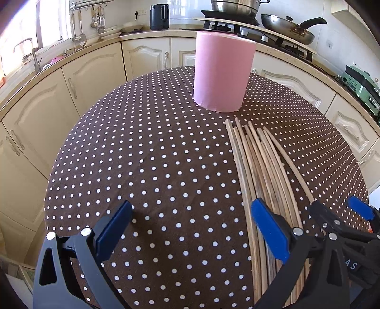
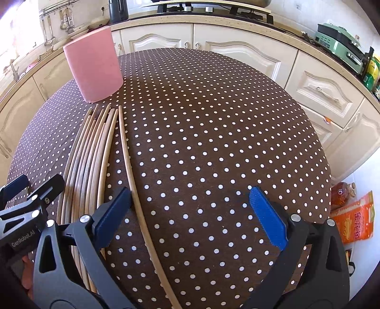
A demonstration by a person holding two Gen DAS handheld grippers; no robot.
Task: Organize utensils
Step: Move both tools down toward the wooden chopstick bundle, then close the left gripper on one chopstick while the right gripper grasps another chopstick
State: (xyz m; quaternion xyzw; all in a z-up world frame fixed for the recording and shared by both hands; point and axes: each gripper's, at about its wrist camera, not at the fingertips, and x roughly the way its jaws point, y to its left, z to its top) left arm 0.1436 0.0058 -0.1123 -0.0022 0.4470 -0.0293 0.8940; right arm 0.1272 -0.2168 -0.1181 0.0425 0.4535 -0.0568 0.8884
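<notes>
A tall pink cylindrical holder stands upright at the far side of the brown polka-dot table. Several wooden chopsticks lie side by side in front of it, their tips near its base. One chopstick lies a little apart on the right of the bundle. My left gripper is open over bare cloth, its right finger above the bundle's near end. My right gripper is open too, with the lone chopstick just inside its left finger. Both hold nothing.
Cream kitchen cabinets curve around behind the table. On the counter are a black kettle, a pan on the stove and a green appliance. An oil bottle and an orange bag sit on the floor at the right.
</notes>
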